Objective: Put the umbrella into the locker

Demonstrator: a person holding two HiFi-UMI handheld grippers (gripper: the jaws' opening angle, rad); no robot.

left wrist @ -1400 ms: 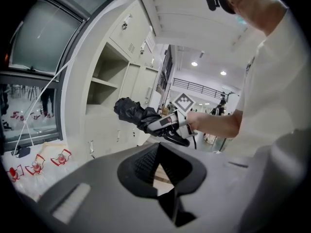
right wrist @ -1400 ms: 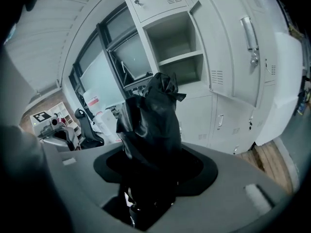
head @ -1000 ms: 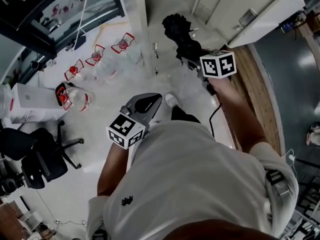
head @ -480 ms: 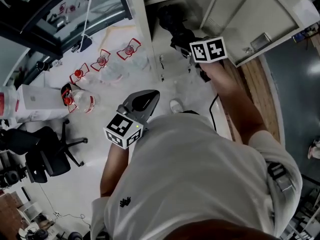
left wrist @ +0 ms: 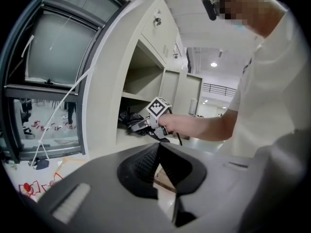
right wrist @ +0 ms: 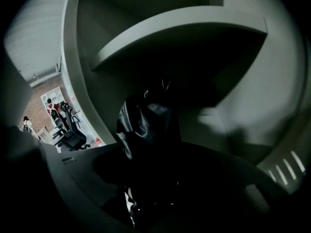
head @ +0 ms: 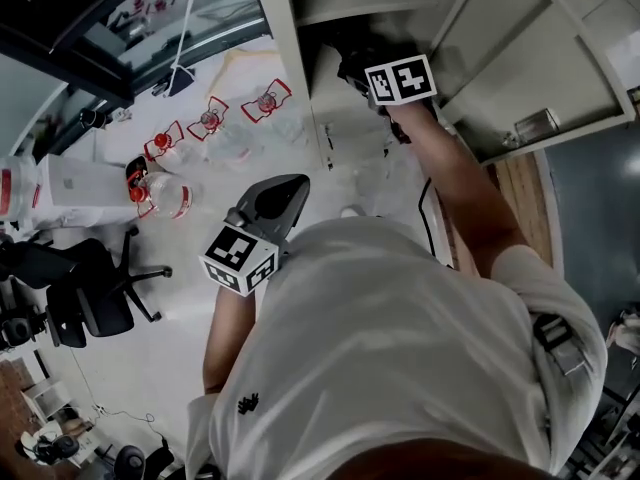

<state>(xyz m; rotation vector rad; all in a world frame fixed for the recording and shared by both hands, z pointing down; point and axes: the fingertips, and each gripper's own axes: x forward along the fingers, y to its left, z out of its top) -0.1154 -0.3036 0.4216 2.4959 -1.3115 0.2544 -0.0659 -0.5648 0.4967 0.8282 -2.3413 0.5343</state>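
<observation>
The black folded umbrella [head: 347, 50] is bunched at the mouth of the open locker compartment [head: 330, 13]. My right gripper [head: 372, 68] is shut on it, arm stretched forward. In the right gripper view the umbrella [right wrist: 146, 123] fills the space ahead of the right gripper [right wrist: 150, 171], under the compartment's shelf [right wrist: 180, 30]. The left gripper view shows the umbrella [left wrist: 127, 119] lying inside the compartment, just past the locker's edge. My left gripper [head: 293, 184] hangs back near my chest, shut with nothing in it; its jaws [left wrist: 158, 147] meet at the tips.
The locker door [head: 520, 63] stands swung open to the right. Several water bottles with red handles [head: 212, 118] lie on the floor at left, beside a white box [head: 72, 182] and a black office chair [head: 85, 303]. A window [left wrist: 53, 57] flanks the lockers.
My right gripper has pushed forward with the umbrella, from in front of the lockers into the compartment's opening. The left gripper has barely shifted.
</observation>
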